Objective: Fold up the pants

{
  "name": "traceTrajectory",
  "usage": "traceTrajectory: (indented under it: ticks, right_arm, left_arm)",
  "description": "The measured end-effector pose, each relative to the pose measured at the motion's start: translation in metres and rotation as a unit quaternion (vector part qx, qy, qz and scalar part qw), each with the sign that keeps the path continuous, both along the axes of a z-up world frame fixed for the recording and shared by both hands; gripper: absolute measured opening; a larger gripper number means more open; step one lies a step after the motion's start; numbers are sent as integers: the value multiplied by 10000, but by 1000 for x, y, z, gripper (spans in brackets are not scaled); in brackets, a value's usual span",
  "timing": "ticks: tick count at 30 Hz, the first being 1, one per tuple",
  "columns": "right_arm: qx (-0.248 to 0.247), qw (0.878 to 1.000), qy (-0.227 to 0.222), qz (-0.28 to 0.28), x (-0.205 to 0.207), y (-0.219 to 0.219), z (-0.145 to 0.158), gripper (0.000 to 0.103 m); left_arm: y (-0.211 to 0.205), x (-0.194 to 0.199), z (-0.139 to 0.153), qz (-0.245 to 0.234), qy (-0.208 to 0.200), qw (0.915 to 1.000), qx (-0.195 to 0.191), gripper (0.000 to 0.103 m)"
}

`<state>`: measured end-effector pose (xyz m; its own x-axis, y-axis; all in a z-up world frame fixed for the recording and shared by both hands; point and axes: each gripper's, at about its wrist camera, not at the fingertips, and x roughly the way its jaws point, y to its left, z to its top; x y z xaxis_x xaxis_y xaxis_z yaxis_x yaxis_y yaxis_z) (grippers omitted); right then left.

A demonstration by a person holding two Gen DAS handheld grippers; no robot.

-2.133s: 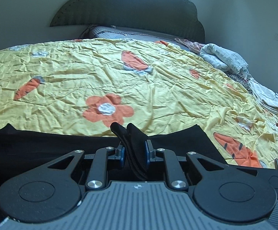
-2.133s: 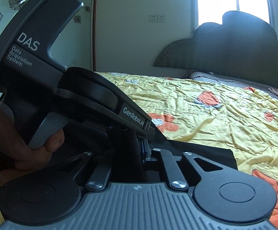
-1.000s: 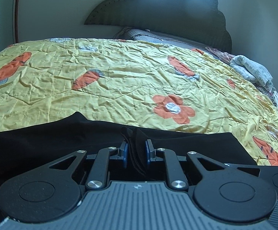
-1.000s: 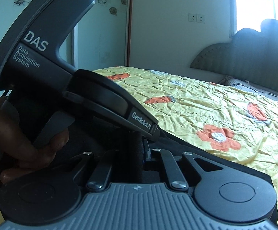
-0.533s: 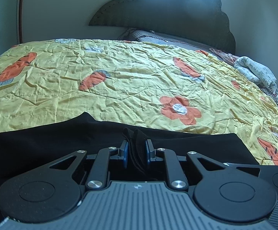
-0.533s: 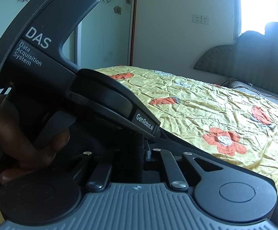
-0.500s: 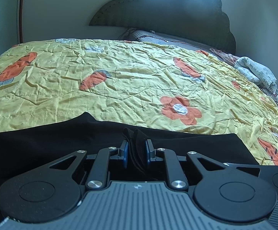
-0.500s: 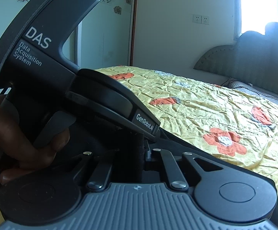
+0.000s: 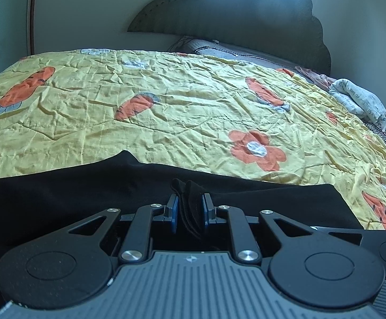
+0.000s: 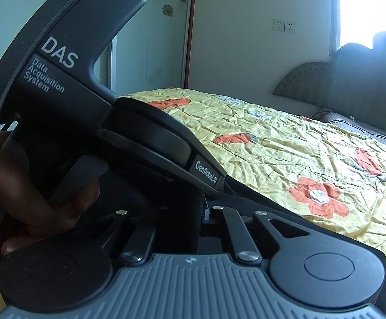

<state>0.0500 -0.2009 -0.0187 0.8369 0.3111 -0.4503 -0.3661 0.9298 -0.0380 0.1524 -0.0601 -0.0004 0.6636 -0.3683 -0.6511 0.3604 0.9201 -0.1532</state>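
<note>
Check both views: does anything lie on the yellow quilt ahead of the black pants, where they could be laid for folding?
Nothing visible does. The quilt ahead of the pants is bare; a clothes pile sits only at its far right edge. Both grippers already pinch the pants.

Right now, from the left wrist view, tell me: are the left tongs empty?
No. The left tongs are clamped on a bunched fold of the black pants, which lie on the yellow quilt.

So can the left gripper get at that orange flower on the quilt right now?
Probably not yet. The left gripper is shut on a bunch of the pants, so its jaws are full. The flower lies beyond the pants on bare quilt, otherwise unobstructed.
</note>
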Motion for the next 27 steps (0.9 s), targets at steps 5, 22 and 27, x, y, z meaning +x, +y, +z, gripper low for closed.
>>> traceTrajectory:
  ticks: [5, 22, 27]
  right_arm:
    - [12, 10000, 15, 2, 7, 6, 3, 9]
    - [73, 9996, 266, -2, 8, 8, 5, 23]
    - [40, 9999, 146, -18, 2, 10, 11, 53]
  left_arm:
    - [1, 0, -2, 23, -7, 10000, 20, 18]
    - [5, 4, -8, 110, 167, 9998, -9, 29]
    - [15, 6, -3, 247, 208, 9994, -136, 38]
